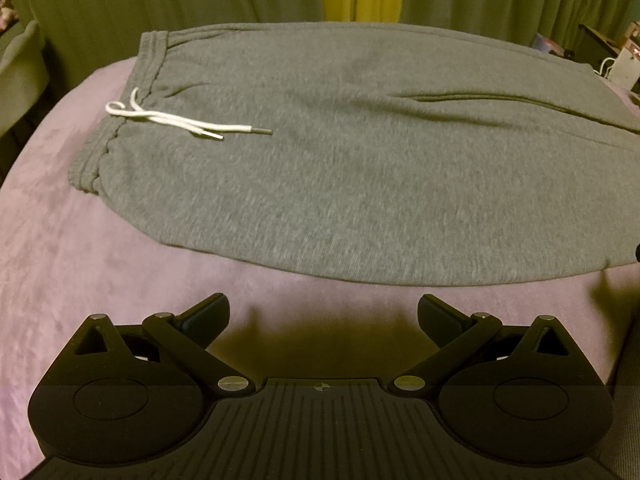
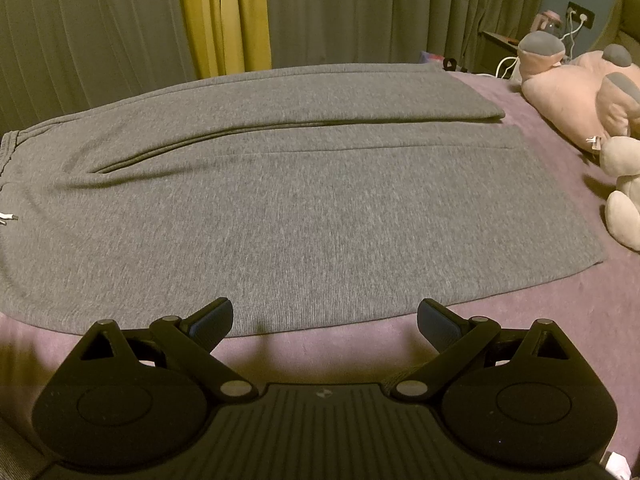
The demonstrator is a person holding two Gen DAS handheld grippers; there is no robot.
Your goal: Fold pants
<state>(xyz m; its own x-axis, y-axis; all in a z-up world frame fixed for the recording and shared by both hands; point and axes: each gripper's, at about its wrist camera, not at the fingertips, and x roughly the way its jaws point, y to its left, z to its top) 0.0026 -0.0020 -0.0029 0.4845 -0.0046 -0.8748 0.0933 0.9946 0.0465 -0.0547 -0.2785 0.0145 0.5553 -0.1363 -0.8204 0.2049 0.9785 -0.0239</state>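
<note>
Grey sweatpants (image 1: 340, 168) lie flat on a purple bedspread (image 1: 72, 248), waistband to the left, with a white drawstring (image 1: 176, 120) across the front. In the right wrist view the two legs of the pants (image 2: 304, 208) stretch side by side to the right, hems near the plush toys. My left gripper (image 1: 323, 312) hovers open above the bedspread just short of the pants' near edge, nothing between its fingers. My right gripper (image 2: 325, 316) is open too, its left fingertip over the near edge of the leg.
Green and yellow curtains (image 2: 224, 16) hang behind the bed. A pink plush toy (image 2: 576, 88) and a cream one (image 2: 624, 192) lie at the right end of the bed. A nightstand with cables (image 2: 500, 52) stands beyond them.
</note>
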